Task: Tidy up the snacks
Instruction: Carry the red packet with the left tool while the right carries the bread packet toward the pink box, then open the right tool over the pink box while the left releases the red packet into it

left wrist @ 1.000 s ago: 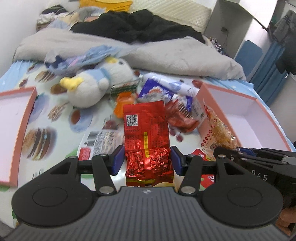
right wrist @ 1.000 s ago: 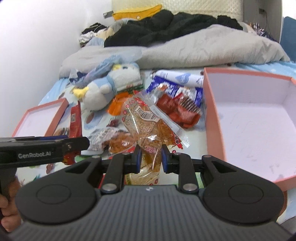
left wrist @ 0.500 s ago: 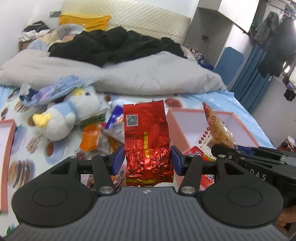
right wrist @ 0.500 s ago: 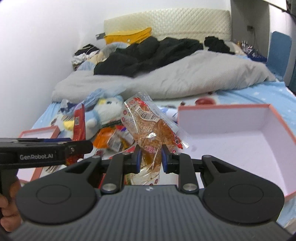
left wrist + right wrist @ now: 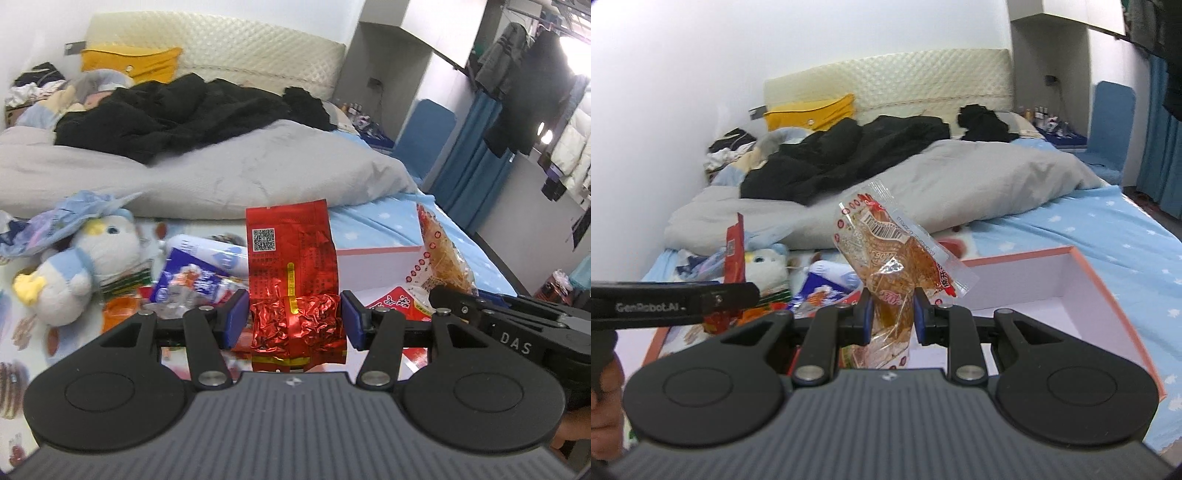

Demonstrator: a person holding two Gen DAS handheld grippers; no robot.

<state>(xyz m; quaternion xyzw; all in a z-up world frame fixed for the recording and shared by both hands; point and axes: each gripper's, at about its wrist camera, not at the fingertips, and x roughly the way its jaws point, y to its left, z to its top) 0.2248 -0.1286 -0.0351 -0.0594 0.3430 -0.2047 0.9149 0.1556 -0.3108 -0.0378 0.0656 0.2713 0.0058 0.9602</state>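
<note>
My left gripper [image 5: 293,319] is shut on a red foil packet [image 5: 291,258] that stands upright between its blue pads, raised above the bed. My right gripper [image 5: 892,319] is shut on a clear packet of orange snack [image 5: 897,266], also lifted. Each view shows the other gripper from the side: the clear packet [image 5: 439,258] at the right of the left wrist view, the red foil packet [image 5: 735,251] at the left of the right wrist view. A pink box with a white inside [image 5: 1108,295] lies open on the bed, below and right of the right gripper.
More snack packets [image 5: 192,280] lie heaped beside a white and blue plush bird [image 5: 77,273] on the printed sheet. A grey duvet [image 5: 221,177] with black clothes [image 5: 166,114] covers the far bed. A second pink tray edge [image 5: 655,339] shows at left.
Both grippers have risen and tilted up with their packets still held. The bed and snack heap have dropped lower in view, and the headboard and room have come into sight.
</note>
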